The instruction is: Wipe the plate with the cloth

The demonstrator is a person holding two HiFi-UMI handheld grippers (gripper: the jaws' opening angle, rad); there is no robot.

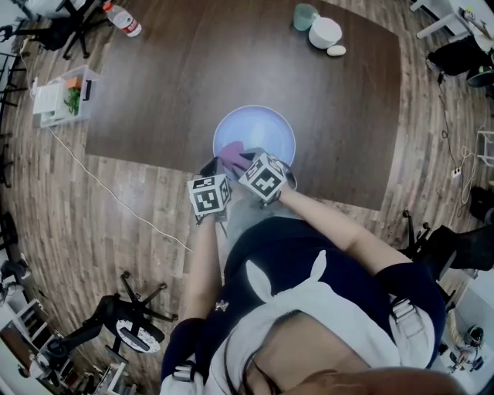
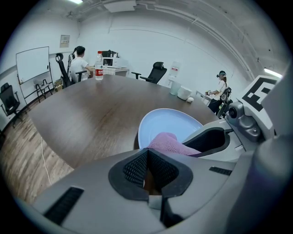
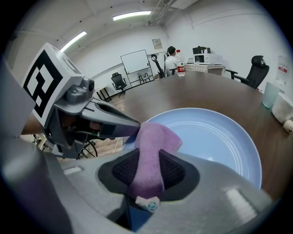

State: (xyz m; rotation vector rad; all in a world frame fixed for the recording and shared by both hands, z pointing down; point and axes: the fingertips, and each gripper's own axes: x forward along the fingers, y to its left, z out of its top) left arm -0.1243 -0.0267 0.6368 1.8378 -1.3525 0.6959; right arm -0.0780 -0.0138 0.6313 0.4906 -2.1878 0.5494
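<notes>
L gripper [image 2: 147,170]: jaws together, tilted down | R gripper [image 3: 149,172]: clamped on cloth [image 3: 154,144]

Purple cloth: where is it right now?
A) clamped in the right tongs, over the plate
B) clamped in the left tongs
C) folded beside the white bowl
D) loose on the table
A: the right gripper view shows the cloth pinched in the right tongs, its free end over the blue plate.

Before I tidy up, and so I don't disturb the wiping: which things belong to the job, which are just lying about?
Job: plate, cloth, right gripper clamping the cloth, left gripper at the plate's rim.
Lying about: water bottle, cup, bowl, box on the floor.
</notes>
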